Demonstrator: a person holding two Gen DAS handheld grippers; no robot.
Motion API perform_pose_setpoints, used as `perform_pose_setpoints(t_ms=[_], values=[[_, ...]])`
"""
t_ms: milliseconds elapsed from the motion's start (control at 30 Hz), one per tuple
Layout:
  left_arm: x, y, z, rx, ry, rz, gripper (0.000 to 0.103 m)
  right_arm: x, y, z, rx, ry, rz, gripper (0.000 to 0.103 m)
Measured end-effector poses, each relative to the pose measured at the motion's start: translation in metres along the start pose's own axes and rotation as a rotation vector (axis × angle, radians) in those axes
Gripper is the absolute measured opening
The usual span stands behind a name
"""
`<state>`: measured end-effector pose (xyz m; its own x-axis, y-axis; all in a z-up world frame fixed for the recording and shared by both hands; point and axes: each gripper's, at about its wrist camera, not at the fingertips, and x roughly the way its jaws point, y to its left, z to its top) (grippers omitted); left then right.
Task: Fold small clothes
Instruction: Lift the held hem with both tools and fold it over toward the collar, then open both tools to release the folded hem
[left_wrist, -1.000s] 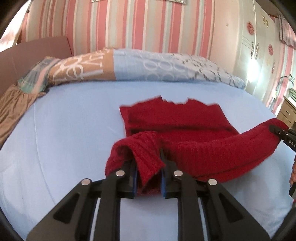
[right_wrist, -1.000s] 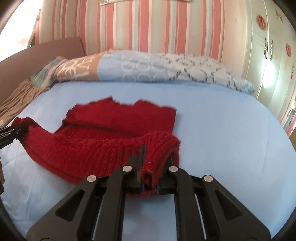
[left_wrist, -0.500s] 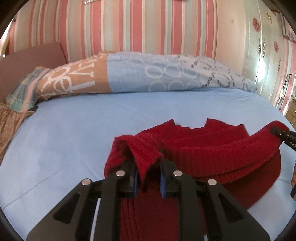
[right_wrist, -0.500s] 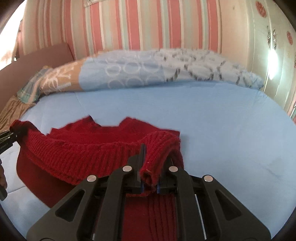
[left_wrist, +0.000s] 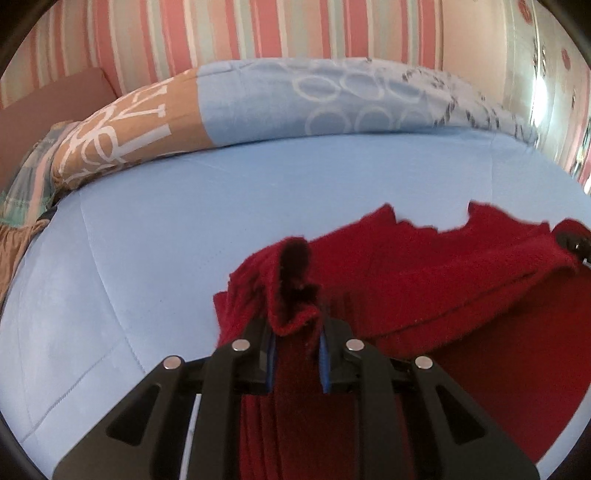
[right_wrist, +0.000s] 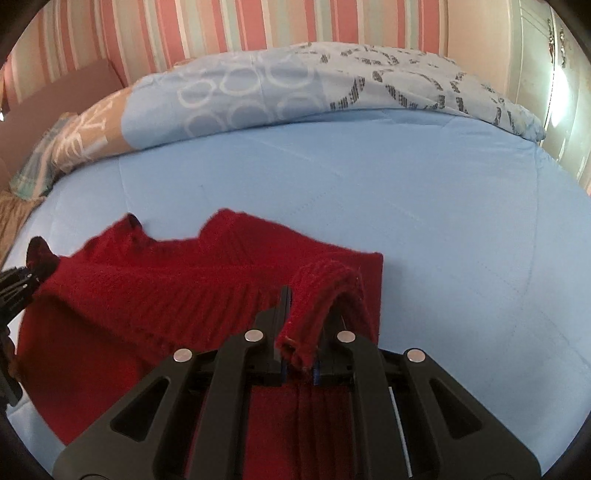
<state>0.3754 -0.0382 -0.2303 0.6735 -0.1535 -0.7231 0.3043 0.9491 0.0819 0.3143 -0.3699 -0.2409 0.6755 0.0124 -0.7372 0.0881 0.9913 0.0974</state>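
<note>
A wall of pink, cream and pale green vertical stripes (left_wrist: 258, 33) stands behind a bed covered with a smooth light-blue quilted sheet (right_wrist: 424, 229). Along the far edge of the bed lies a long rolled duvet, blue with white rings and a tan section with white lettering (left_wrist: 295, 99). A cream wardrobe door with metal handles (right_wrist: 554, 55) shows at the right edge of the right wrist view.

A dark red ribbed knit sweater (left_wrist: 424, 280) lies on the sheet near the cameras, partly doubled over itself. Its near edge is lifted off the bed and stretched between the two tools, while the far part, with a notched neckline, rests flat on the sheet.

The left gripper (left_wrist: 295, 332) has its black jaws with blue pads closed on one bunched corner of the raised knit edge, which curls up between the fingers. The right gripper (right_wrist: 299, 332) is clamped the same way on the opposite corner, a ribbed fold arching over its jaws. Each tool's tip appears at the margin of the other's view.
</note>
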Motion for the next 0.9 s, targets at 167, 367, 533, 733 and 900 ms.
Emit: perform_pose_setpoints(t_ms=[167, 367, 533, 733, 900], values=[[-0.004, 0.006, 0.024, 0.005, -0.035, 0.007, 0.018, -0.004, -0.008, 0.024, 0.05, -0.027, 0.049, 0.009], [0.031, 0.015, 0.042, 0.02, 0.087, 0.051, 0.039, 0.031, -0.01, 0.047, 0.142, 0.103, 0.058, 0.021], [0.0, 0.041, 0.031, -0.004, 0.043, 0.076, 0.082, -0.008, -0.014, 0.035, 0.13, -0.022, 0.059, 0.076], [-0.048, 0.066, 0.009, -0.038, -0.035, 0.17, 0.088, -0.056, -0.011, -0.001, -0.034, -0.106, -0.033, 0.076], [-0.077, 0.073, 0.0, -0.165, -0.099, 0.112, 0.088, -0.058, 0.012, -0.024, -0.18, -0.1, -0.047, 0.076]])
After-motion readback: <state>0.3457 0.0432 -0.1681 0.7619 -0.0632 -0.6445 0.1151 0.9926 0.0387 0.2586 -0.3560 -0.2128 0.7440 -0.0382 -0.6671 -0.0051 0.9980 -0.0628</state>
